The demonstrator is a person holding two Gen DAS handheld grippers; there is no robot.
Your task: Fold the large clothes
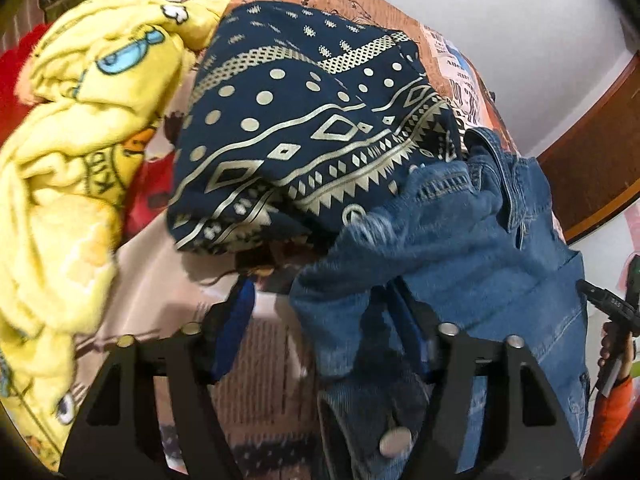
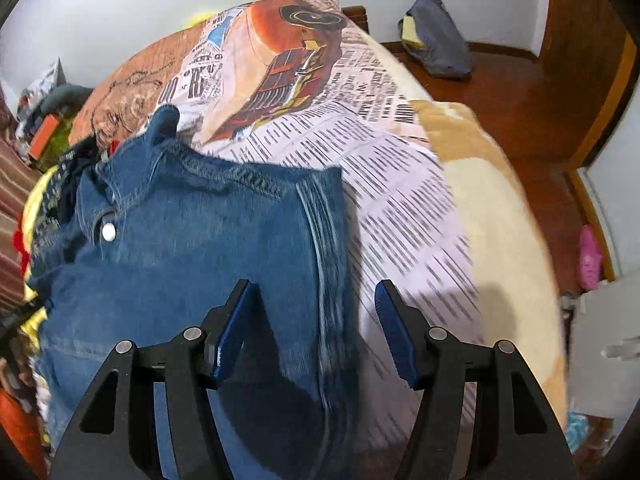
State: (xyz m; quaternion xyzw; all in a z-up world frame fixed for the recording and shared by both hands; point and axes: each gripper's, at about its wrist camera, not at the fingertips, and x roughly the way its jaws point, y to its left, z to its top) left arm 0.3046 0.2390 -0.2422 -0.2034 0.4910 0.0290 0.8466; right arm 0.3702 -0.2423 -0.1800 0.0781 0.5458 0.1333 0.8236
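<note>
denim jacket (image 2: pixel 192 248) lies on the bed (image 2: pixel 400 184), under my right gripper (image 2: pixel 308 332), jaws apart, gripping nothing | left gripper (image 1: pixel 332 328): denim bunched between the jaws, grip unclear | heavy, limp, thick seams, not slippery, I judge | take hems or collar, never the snaps

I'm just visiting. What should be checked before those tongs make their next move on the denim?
1. Right tongs open, with the denim garment's edge between the fingers: ok.
2. Left tongs gripping the denim: not ok. The jaws are apart and the cloth only drapes over one finger.
3. Denim lying flat: not ok, it is bunched.
4. Bare bedspread beside the denim for spreading it: ok.
5. Denim free of the navy patterned cloth: cannot tell, since their edges meet.
</note>
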